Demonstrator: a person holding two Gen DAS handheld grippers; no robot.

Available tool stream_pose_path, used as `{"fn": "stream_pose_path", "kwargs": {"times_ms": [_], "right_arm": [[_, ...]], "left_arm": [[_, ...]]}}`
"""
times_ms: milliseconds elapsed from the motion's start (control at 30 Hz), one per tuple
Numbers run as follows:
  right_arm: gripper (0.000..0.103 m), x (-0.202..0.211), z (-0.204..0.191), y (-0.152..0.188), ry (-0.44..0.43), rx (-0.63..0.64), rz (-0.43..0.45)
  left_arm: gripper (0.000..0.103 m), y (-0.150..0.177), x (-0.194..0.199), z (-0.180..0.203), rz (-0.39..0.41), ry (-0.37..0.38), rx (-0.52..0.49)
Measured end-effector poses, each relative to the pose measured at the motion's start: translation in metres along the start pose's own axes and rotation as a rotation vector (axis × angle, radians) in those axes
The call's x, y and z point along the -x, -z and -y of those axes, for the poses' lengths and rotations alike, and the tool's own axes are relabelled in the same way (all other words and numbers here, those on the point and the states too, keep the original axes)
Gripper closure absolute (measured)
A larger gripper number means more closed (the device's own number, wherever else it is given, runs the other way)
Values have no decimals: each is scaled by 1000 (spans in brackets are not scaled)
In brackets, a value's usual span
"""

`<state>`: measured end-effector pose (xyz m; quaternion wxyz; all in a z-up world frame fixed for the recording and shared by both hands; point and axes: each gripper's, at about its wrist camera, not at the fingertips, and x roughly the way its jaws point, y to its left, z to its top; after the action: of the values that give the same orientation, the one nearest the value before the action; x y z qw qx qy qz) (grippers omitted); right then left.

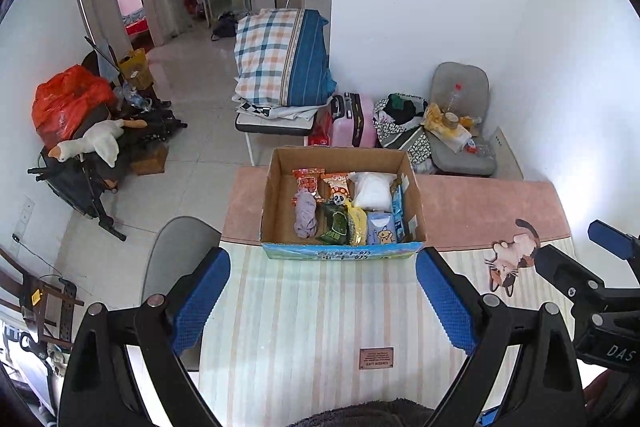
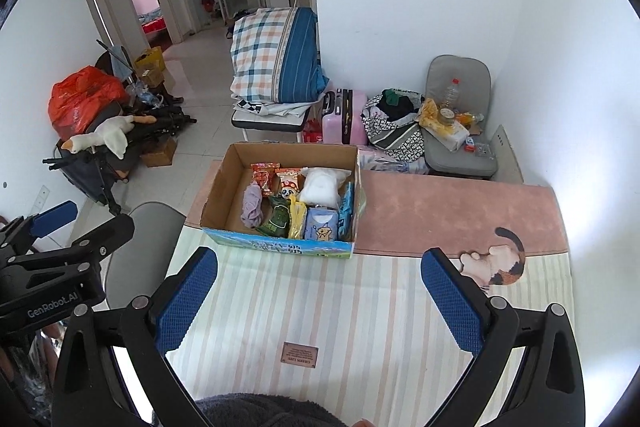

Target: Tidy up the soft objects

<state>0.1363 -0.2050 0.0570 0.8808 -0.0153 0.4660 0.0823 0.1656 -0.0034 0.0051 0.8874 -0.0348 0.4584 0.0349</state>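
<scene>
An open cardboard box [image 1: 276, 187] [image 2: 218, 187] stands on the table ahead of both grippers. It holds a purple cloth [image 1: 306, 217] [image 2: 253, 207], a white soft pack [image 1: 374, 191] [image 2: 322, 185], a blue tissue pack [image 1: 382, 231] [image 2: 322, 227], and green, yellow and red snack bags. My left gripper [image 1: 323, 291] is open and empty above the striped mat [image 1: 320, 327]. My right gripper [image 2: 320, 291] is open and empty, also short of the box. Each gripper shows at the other view's edge.
A pink runner [image 2: 460, 215] covers the table's far part. A cat-shaped mat [image 1: 512, 259] [image 2: 496, 263] lies at the right. A grey chair [image 2: 148, 227] stands left of the table. Beyond are a suitcase [image 1: 354, 121], folded bedding [image 1: 280, 59] and a cluttered chair [image 1: 460, 123].
</scene>
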Motion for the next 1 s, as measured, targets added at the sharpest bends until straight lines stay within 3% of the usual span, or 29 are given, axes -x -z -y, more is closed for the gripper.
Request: {"fn": "stream_pose_path", "kwargs": {"times_ms": [367,1000], "right_arm": [[0,12,13,-7,81,-28,38],[0,2,11,-21,91,-24,41]], "left_arm": [[8,-3,2,4,31,-32,-4],[8,-6,2,-2,39,-37,16]]}}
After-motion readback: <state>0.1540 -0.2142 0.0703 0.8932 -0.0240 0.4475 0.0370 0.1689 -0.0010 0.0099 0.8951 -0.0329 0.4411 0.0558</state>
